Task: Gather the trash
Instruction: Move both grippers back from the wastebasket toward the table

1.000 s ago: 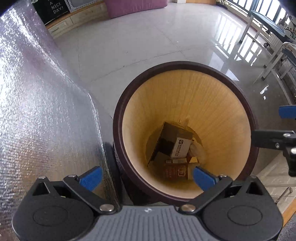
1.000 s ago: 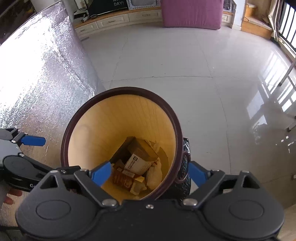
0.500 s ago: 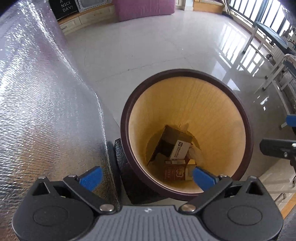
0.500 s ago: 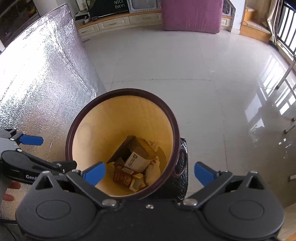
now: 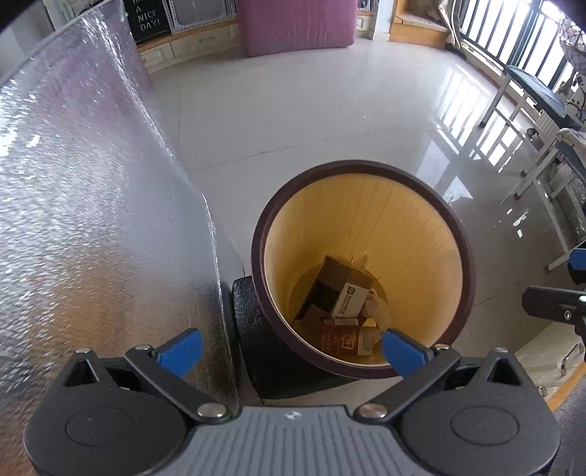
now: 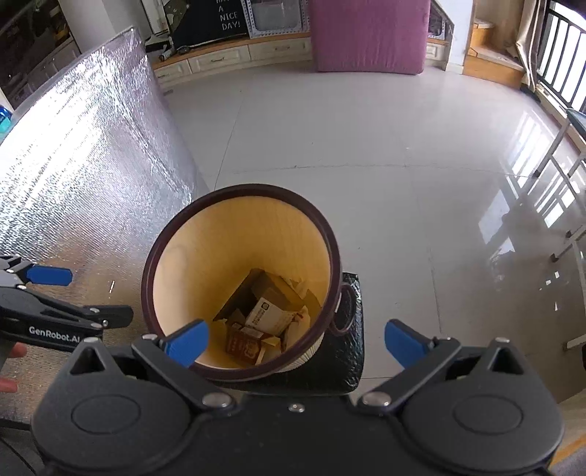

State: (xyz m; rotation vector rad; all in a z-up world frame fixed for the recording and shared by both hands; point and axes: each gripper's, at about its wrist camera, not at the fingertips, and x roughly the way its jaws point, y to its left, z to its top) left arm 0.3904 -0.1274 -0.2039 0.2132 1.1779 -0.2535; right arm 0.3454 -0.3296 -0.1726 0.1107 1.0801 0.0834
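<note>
A round waste bin (image 5: pixel 366 172) with a dark brown rim and yellow inside stands on the floor below both grippers; its rim (image 6: pixel 238 190) shows in the right wrist view too. Cardboard boxes and crumpled paper trash (image 5: pixel 344 304) lie at its bottom (image 6: pixel 263 322). My left gripper (image 5: pixel 289 349) hangs open above the bin's near left side, nothing between its blue pads. My right gripper (image 6: pixel 296 342) is also open wide and empty, above the bin's near right side. Each gripper shows at the edge of the other's view: the left gripper (image 6: pixel 47 274), the right gripper (image 5: pixel 578 260).
A silver foil-covered surface (image 5: pixel 91 219) runs along the left, close to the bin. A black textured base (image 6: pixel 344 366) sits beside the bin. Glossy white floor tiles (image 6: pixel 366 128) stretch ahead. A purple cushion (image 6: pixel 366 33) and low cabinets stand far back; metal chair legs (image 5: pixel 531 164) at right.
Both grippers have risen and drawn back from the bin, which looks smaller and lower in both views. The right gripper's jaws have widened slightly. The trash inside lies unchanged.
</note>
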